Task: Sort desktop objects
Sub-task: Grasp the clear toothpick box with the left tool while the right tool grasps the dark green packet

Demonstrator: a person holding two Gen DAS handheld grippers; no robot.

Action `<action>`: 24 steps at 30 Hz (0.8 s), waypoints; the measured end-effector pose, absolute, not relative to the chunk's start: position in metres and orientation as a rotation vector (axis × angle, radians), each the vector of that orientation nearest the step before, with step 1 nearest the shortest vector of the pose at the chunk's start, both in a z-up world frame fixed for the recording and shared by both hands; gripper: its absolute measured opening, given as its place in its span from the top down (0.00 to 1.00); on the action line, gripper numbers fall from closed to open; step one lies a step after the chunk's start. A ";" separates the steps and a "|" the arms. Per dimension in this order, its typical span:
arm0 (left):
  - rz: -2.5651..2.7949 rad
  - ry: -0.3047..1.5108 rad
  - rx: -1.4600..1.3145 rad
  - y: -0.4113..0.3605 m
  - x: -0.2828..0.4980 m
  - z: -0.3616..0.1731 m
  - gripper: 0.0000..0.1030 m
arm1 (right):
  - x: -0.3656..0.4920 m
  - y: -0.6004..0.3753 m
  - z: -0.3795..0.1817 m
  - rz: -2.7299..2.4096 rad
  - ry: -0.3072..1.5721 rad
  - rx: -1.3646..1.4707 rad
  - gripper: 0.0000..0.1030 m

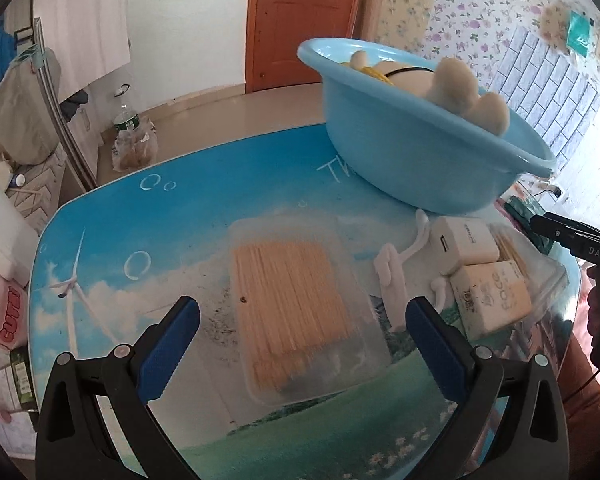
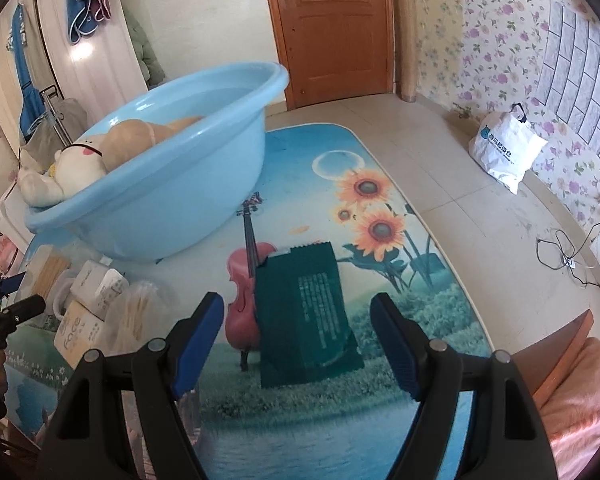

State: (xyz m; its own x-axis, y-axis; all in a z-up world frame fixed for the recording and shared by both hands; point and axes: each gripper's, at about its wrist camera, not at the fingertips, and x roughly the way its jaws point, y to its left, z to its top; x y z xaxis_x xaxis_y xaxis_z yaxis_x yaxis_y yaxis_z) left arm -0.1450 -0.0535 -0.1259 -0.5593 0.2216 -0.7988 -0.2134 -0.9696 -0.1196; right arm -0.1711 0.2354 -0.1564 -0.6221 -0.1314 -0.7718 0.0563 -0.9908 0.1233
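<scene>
My table [image 1: 188, 216] carries a printed scene of sky, a wind turbine, sunflowers and a violin. Behind it are a tiled floor, a wooden door [image 2: 332, 32] and flowered wallpaper. A blue basin [image 1: 400, 152] stands at the far side with a plush toy [image 1: 460, 88] in it. My left hand-held gripper [image 1: 302, 344] tilts down over a clear box of toothpicks [image 1: 296, 316], fingers spread wide on either side and not touching it. Just right of the box lie a white cable [image 1: 392, 276], a white charger [image 1: 466, 246] and a tissue pack [image 1: 494, 296]. My right hand-held gripper [image 2: 298, 340] hangs open, tilted down above a dark green packet [image 2: 306, 316] lying flat.
</scene>
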 end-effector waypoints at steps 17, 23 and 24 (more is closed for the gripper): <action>2.610 0.097 -1.327 -0.057 -0.151 -0.132 0.40 | -0.171 0.237 -0.158 -2.731 -0.087 1.313 0.26; 2.596 0.070 -1.332 -0.059 -0.147 -0.131 0.41 | -0.169 0.235 -0.158 -2.734 -0.099 1.316 0.27; 2.595 0.067 -1.334 -0.059 -0.147 -0.130 0.41 | -0.169 0.235 -0.158 -2.735 -0.095 1.316 0.27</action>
